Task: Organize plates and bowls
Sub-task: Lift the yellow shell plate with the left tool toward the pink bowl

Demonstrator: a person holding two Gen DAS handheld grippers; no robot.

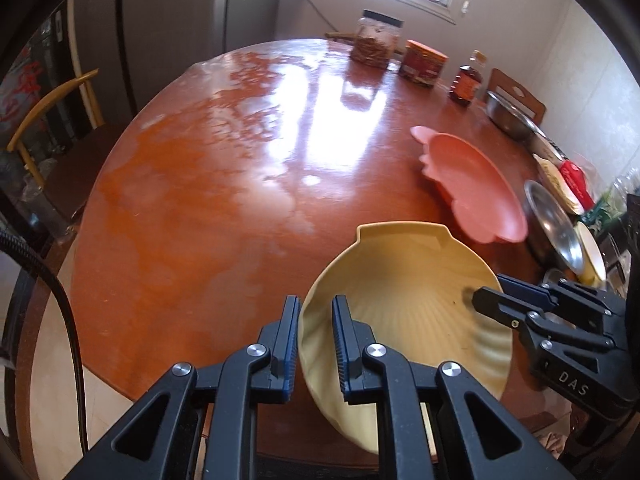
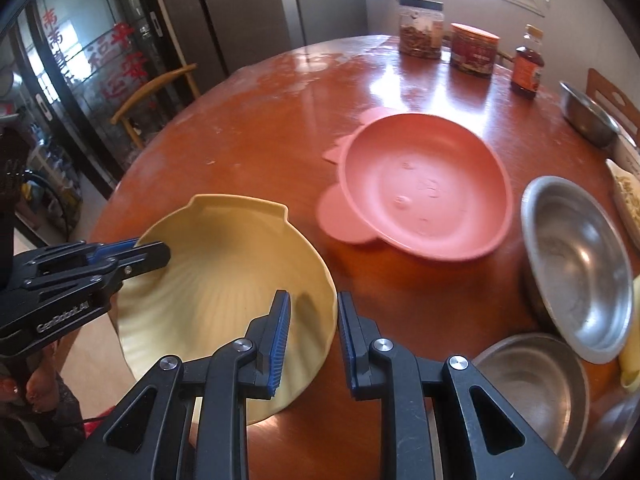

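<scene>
Both tongs grip one yellow shell-shaped bowl (image 1: 408, 312) by opposite rims, so the step in hand is, by my judgement, carrying this bowl toward the other dishes to sort it.

The left tongs (image 1: 316, 344) stand narrow, one pad inside and one outside the bowl's wall at about 9 o'clock of the bowl in the left wrist view, clamped on the rim. The right tongs (image 2: 314, 340) do the same at about 4 o'clock of the bowl in the right wrist view, also drawn in tight on the wall. Both point steeply downward from the near edge.

The bowl sits tilted at the near edge of the round red desk (image 1: 224, 152), partly overhanging it; whether its base touches the top I cannot tell. At about 1 o'clock from it lies a pink plate with ears (image 2: 424, 188), close but apart. Steel bowls (image 2: 580, 264) stand at 3 o'clock of the pink plate.

The next move likely calls for a level, matched travel of both hands toward a stacking place, keeping the two grips in step so the thin rim does not twist or slip, then loosening both together.
</scene>
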